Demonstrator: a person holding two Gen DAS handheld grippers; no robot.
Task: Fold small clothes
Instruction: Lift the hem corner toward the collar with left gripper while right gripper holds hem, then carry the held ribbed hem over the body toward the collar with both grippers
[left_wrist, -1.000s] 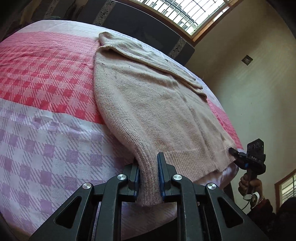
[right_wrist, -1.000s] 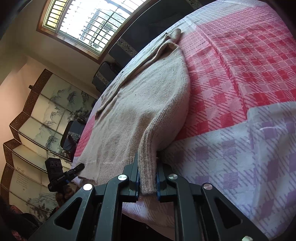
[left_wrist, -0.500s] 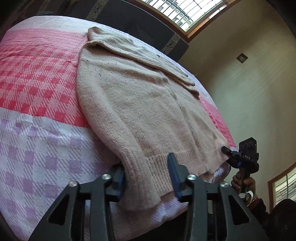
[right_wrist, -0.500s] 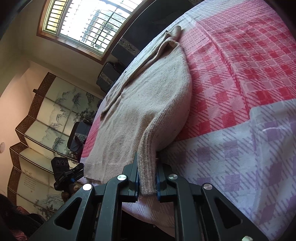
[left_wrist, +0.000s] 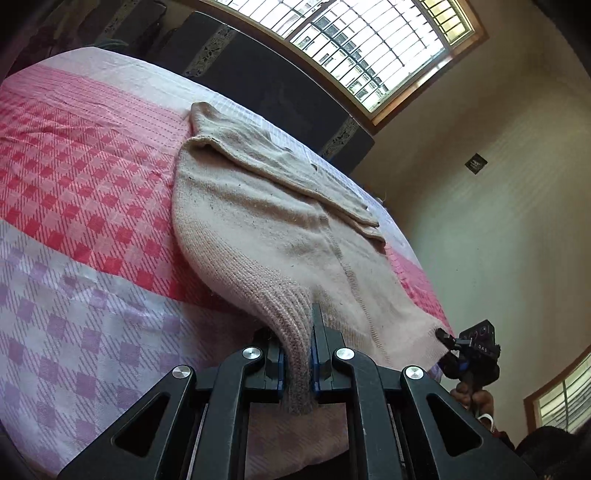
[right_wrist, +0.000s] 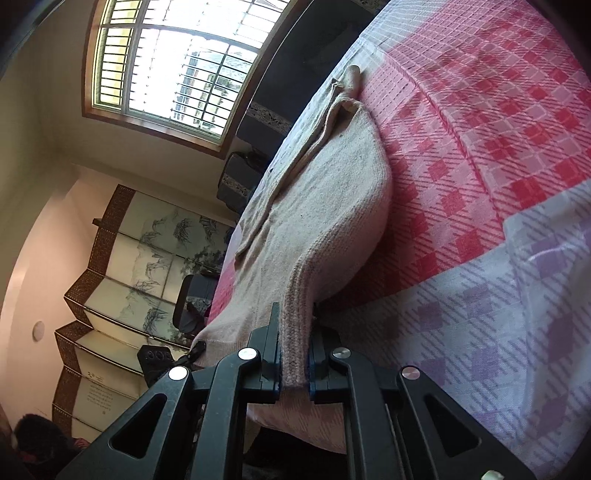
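The left gripper (left_wrist: 297, 354) is clenching the ribbed hem corner of the beige knit sweater (left_wrist: 280, 236) again, after gaping around it half a second ago. The right gripper (right_wrist: 293, 354) is still pinching the opposite hem corner. Both corners are rising off the checked bedsheet (left_wrist: 85, 206) near the bed's edge, while the sweater's far end, sleeves folded across, is lying flat toward the barred window (right_wrist: 170, 62).

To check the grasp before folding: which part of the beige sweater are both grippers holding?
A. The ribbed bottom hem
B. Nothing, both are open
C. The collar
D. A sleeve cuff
A: the left gripper and right gripper each pinch the sweater's ribbed hem corners.
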